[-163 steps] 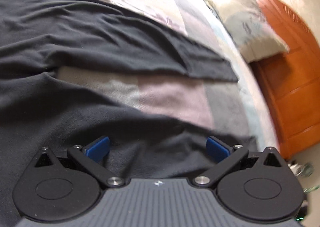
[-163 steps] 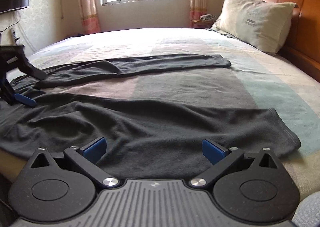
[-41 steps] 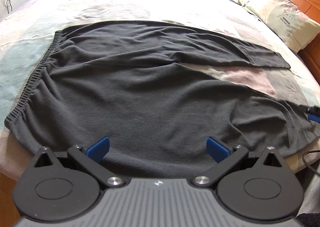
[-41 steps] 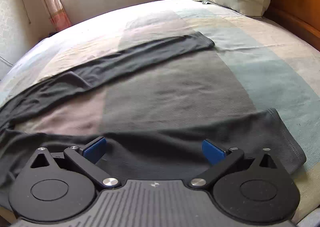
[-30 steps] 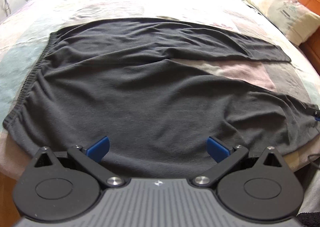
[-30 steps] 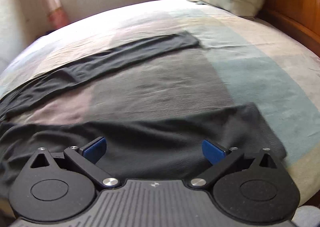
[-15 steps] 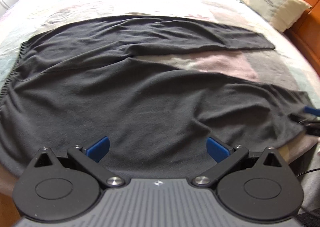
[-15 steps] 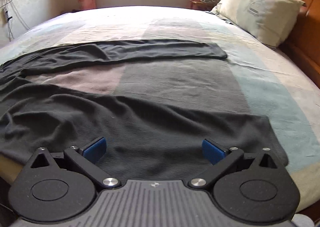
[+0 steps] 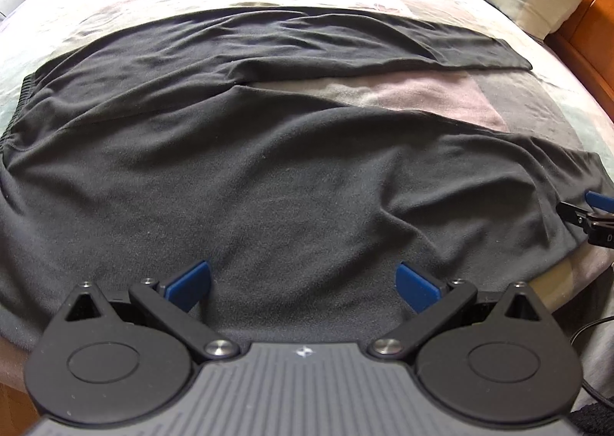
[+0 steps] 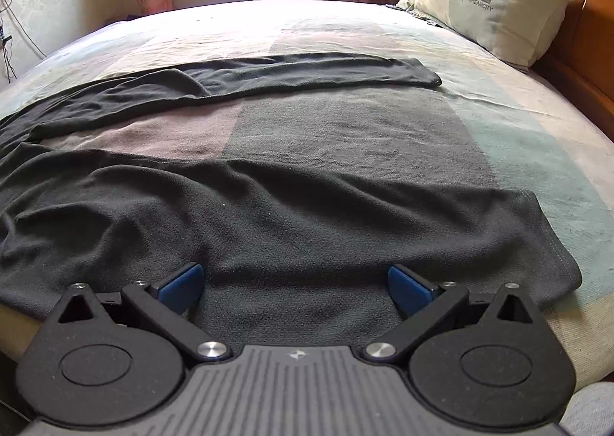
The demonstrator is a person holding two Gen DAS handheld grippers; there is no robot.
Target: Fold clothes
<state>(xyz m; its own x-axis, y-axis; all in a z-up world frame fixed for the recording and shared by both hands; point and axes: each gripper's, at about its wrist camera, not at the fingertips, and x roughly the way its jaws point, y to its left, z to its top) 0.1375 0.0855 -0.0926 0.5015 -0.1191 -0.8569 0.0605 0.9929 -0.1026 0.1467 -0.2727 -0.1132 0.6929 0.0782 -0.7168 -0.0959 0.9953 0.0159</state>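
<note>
The dark trousers (image 9: 268,175) lie spread flat on the bed (image 10: 537,136), and their long axis runs across your view, waistband (image 9: 23,98) off to your left and hems to your right. The two legs fork apart: the near leg (image 10: 307,221) lies just ahead of both grippers, along the bed's near edge, while the far leg (image 10: 307,71) stretches toward the pillow (image 10: 495,2) with a strip of bare bedspread between them.

Your left gripper (image 9: 303,276) hovers over the thigh part of the near leg, its jaws spread wide and holding nothing. Your right gripper (image 10: 295,282) sits over the same leg nearer the hem (image 10: 556,244), jaws likewise spread and empty; its tip also shows at the right edge of the left view, just beside that hem.

Judging from this layout, the fold turns on carrying the near leg away from you onto the far one, so each gripper is already on its own end of the edge to be lifted, the right one nearest the hem.
</note>
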